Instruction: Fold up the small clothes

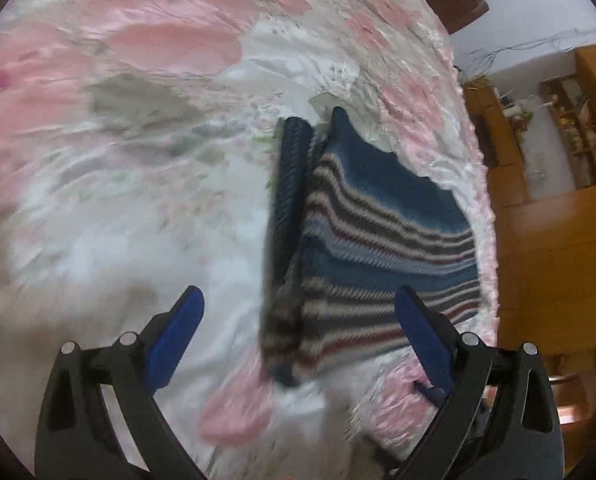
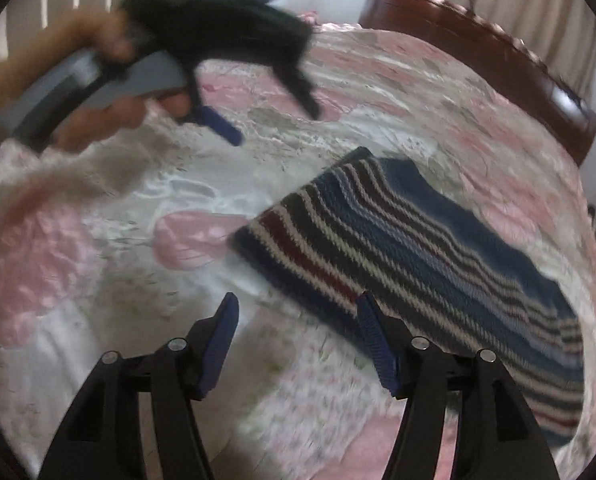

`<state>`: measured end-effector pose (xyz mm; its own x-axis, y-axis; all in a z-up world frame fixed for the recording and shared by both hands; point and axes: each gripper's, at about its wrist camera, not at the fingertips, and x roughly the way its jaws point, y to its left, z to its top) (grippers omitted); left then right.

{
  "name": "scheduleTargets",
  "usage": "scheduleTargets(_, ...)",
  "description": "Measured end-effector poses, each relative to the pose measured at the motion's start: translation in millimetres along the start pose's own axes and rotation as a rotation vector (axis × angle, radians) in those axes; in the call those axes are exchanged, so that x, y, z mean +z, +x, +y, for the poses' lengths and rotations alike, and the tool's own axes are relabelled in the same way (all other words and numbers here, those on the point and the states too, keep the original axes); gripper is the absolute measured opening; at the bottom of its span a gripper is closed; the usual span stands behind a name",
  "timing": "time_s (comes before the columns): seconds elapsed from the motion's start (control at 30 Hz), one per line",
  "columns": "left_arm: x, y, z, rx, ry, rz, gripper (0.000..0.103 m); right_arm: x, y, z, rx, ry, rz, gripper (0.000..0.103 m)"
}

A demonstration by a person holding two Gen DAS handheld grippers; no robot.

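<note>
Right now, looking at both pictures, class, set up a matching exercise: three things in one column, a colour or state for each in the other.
Things:
1. jumper
2. bedspread
3. left tongs

Descriptions:
a. pink flowers on white
b. open, holding nothing
c. striped, folded, lying flat

Pairs: 1-c, 2-a, 3-b
</note>
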<state>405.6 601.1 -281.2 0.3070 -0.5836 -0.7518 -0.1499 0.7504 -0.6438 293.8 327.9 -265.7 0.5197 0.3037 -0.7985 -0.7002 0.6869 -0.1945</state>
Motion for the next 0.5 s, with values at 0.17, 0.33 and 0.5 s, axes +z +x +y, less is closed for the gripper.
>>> scheduleTargets(0.17,30.5,41.9,-5.8,-0.045,0.013,0.066,0.095,2.0,24.7,14.0,-0.064,-0.100,0.017,0.062)
scheduleTargets(0.33,49.9,73.0,-15.6,-0.032,0.035,0.121,0.095,-6.8,41.8,42.3,-0.189,-0.241,0.027,0.061)
scheduleTargets(0.5,59.5,95.9,-14.5,-0.015,0.023,0.151,0.095,-7.2,57.9,63.1,-0.303,-0.328,0.018,0.061)
